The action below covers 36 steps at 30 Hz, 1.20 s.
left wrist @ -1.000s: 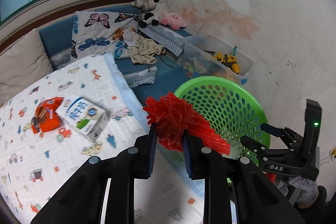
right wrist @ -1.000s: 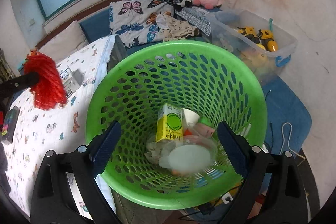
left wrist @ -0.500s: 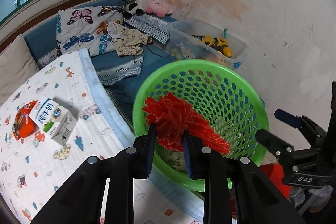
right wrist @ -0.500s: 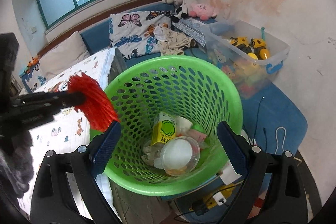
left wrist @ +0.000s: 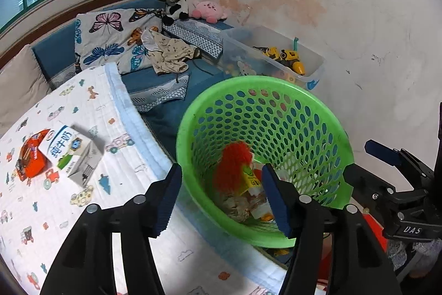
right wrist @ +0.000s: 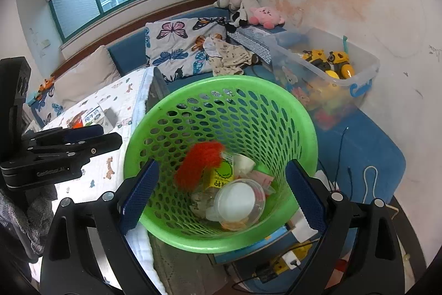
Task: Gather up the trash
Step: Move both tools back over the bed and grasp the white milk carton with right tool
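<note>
L gripper (left wrist: 221,195): jaws just been opening, now apart w/ nothing between them, poised over near rim of green basket (left wrist: 328,129). Red foam net (left wrist: 232,167) blurred, inside basket, over a yellow carton (right wrist: 221,173) and clear lidded cup (right wrist: 239,201). R gripper (right wrist: 221,195): jaws spread wide on either side of basket; whether pads press on its wall, can't tell. On cartoon-print quilt (left wrist: 91,226) to the left: milk carton (left wrist: 73,154) touching an orange-red snack packet (left wrist: 31,156).
</note>
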Each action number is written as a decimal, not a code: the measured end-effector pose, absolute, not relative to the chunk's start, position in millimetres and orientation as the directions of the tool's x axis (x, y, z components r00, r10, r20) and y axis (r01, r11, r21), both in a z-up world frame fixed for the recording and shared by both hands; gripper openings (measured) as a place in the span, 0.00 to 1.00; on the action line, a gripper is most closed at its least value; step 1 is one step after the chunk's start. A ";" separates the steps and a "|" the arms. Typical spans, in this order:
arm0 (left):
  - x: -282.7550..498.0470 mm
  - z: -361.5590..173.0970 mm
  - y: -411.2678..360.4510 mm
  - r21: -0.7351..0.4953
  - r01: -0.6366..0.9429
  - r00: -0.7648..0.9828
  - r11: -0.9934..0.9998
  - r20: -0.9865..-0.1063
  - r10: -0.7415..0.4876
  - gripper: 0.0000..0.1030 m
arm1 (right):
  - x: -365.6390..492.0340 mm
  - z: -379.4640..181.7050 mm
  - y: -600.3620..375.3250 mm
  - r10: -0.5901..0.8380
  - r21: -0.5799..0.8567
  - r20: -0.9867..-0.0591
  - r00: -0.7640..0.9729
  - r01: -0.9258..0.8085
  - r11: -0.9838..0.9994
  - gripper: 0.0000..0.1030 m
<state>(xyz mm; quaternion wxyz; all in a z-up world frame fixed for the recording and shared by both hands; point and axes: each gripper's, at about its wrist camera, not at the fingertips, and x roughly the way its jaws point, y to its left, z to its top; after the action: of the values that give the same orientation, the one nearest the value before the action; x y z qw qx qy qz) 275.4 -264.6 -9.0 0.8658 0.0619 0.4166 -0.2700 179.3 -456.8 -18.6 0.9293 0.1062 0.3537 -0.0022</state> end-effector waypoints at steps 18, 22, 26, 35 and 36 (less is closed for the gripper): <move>290.2 -12.0 -134.4 -0.055 0.337 0.595 0.940 -0.761 -0.258 0.62 | 203.6 -7.4 -381.4 0.178 0.177 -0.659 0.731 -0.079 0.981 0.89; 297.7 -12.2 -101.4 -0.051 0.281 0.608 0.958 -0.763 -0.219 0.64 | 217.1 -8.7 -357.2 0.204 0.163 -0.671 0.713 -0.127 0.978 0.89; 303.9 -10.3 -69.3 -0.044 0.230 0.620 0.972 -0.763 -0.181 0.66 | 233.2 -9.9 -331.4 0.240 0.155 -0.682 0.691 -0.185 0.971 0.89; 314.1 -9.2 -12.6 -0.019 0.142 0.634 0.990 -0.766 -0.105 0.70 | 278.3 -12.2 -273.1 0.317 0.136 -0.711 0.627 -0.320 0.938 0.89; 315.4 -9.2 -8.3 -0.017 0.135 0.634 0.991 -0.767 -0.100 0.70 | 284.1 -12.1 -267.3 0.320 0.128 -0.715 0.621 -0.333 0.934 0.89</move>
<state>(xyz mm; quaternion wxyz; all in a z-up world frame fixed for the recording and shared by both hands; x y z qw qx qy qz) 315.4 -8.3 -9.2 0.9036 0.0209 0.4230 -0.0649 284.1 -267.3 -12.1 0.9004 -0.0083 0.3955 0.1812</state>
